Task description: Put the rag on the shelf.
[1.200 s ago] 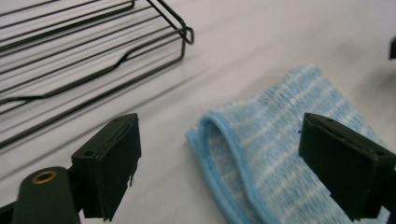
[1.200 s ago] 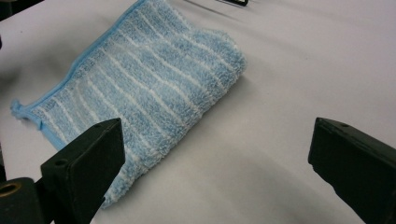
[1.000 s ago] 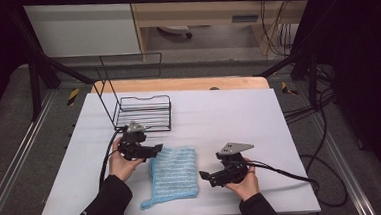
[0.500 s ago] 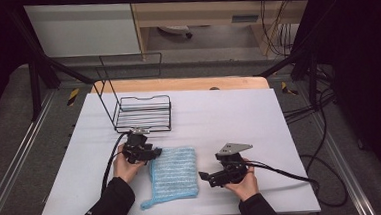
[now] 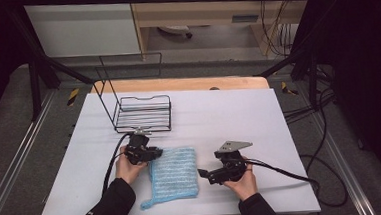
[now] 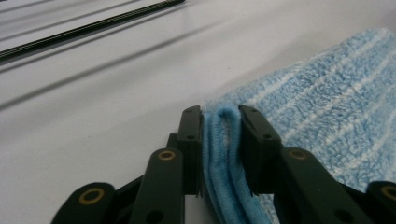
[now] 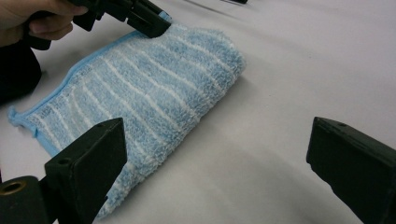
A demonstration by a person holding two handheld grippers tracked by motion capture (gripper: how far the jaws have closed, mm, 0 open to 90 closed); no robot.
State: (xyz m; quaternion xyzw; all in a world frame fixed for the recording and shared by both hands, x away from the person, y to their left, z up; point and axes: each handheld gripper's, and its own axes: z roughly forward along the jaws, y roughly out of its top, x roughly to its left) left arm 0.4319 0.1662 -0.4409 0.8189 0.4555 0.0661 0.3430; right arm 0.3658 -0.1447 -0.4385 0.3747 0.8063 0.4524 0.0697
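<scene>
A folded light-blue striped towel (image 5: 172, 176) lies flat on the white table (image 5: 219, 116) between the two hands. My left gripper (image 5: 153, 152) is at its upper left corner. In the left gripper view its jaws have just been closing, and the left gripper (image 6: 220, 112) is now shut on the towel's (image 6: 327, 93) doubled edge, pads pressing from both sides. My right gripper (image 5: 205, 175) rests just right of the towel and points toward it. In its own view the right gripper (image 7: 215, 135) stands wide open over bare table, with the towel (image 7: 154, 79) ahead and the left gripper (image 7: 154, 25) beyond.
A black wire rack (image 5: 144, 113) with a tall wire back stands behind the left hand. A wooden board edge (image 5: 177, 84) runs along the table's far side. Cables (image 5: 282, 172) trail off to the right from the right gripper.
The left gripper's jaws have closed onto the towel's upper left edge after a slight shift toward it. The right gripper has stayed where it was.
</scene>
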